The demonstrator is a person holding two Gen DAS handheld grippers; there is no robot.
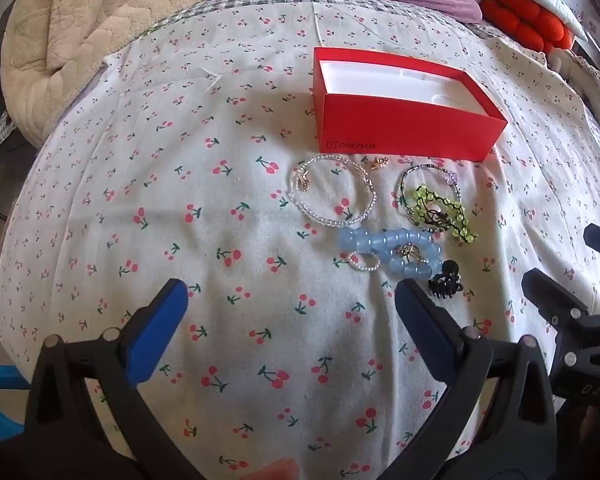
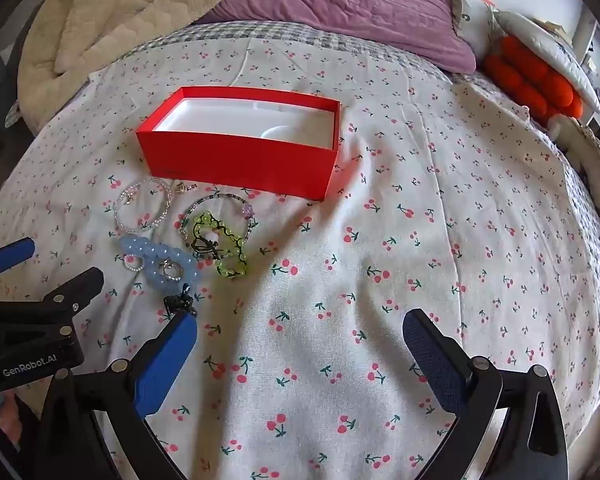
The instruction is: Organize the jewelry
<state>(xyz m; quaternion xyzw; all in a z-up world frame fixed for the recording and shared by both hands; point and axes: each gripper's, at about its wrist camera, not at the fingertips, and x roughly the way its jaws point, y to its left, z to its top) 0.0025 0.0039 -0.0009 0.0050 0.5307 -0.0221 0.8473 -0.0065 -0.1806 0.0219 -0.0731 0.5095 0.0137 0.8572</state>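
- Left gripper and right gripper hover spread wide and empty above the bed, ready to pick.
- Black hair claw lies at the left gripper's 1 o'clock; blue bead bracelet and clear bead bracelet cluster beyond.
- Red box sits open at 12 o'clock, likely the destination.

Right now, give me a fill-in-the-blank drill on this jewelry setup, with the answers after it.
1. The open box that waits for the jewelry is colored ____.
2. The chunky bead bracelet lying nearest the black hair clip is colored ____.
3. Both the left claw and the right claw have their jaws ____.
4. The bedsheet is printed with small ____.

Answers: red; blue; open; cherries
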